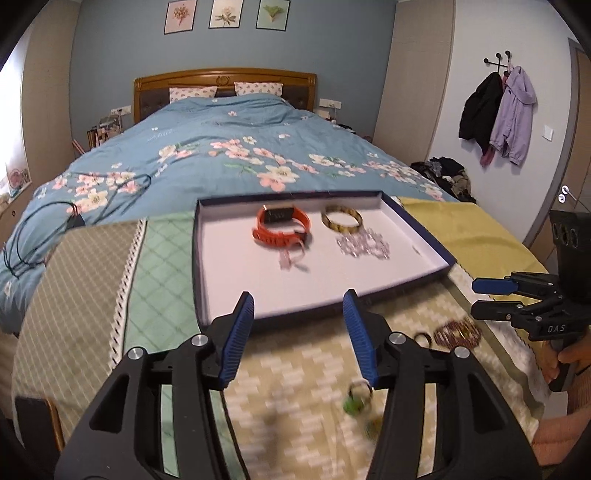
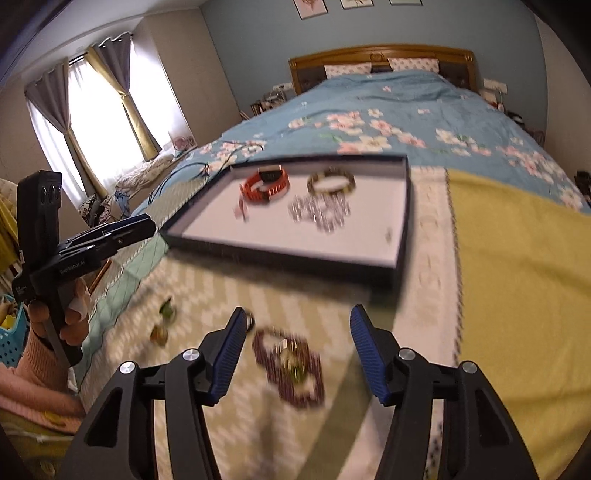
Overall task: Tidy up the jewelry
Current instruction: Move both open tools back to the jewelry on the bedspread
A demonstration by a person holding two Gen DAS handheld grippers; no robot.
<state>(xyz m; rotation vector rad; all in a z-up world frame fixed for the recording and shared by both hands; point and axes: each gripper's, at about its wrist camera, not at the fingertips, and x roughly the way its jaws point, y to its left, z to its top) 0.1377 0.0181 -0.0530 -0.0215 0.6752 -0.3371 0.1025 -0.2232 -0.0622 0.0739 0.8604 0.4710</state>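
left wrist | left claw (image 1: 298, 308) apart, empty | right claw (image 2: 297, 332) apart | shallow rectangular tray (image 1: 424, 236)

In the tray (image 1: 207, 258) – 1 orange watch (image 1: 281, 225), 1 bangle (image 1: 341, 219), 1 crystal bracelet (image 1: 364, 245) – plus 3 wall pictures (image 1: 226, 14).

Tray (image 1: 207, 258) is set on the cloth-covered surface (image 1: 295, 369) at the bed's (image 1: 229, 147) foot. In the tray: watch (image 1: 282, 225) at left, bangle (image 1: 341, 219) to its right, chain (image 1: 364, 245) just before the bangle. Beaded bracelet (image 2: 288, 365) and small ring (image 1: 423, 338) are laid before the tray; a small trinket (image 1: 356, 400) left of them.
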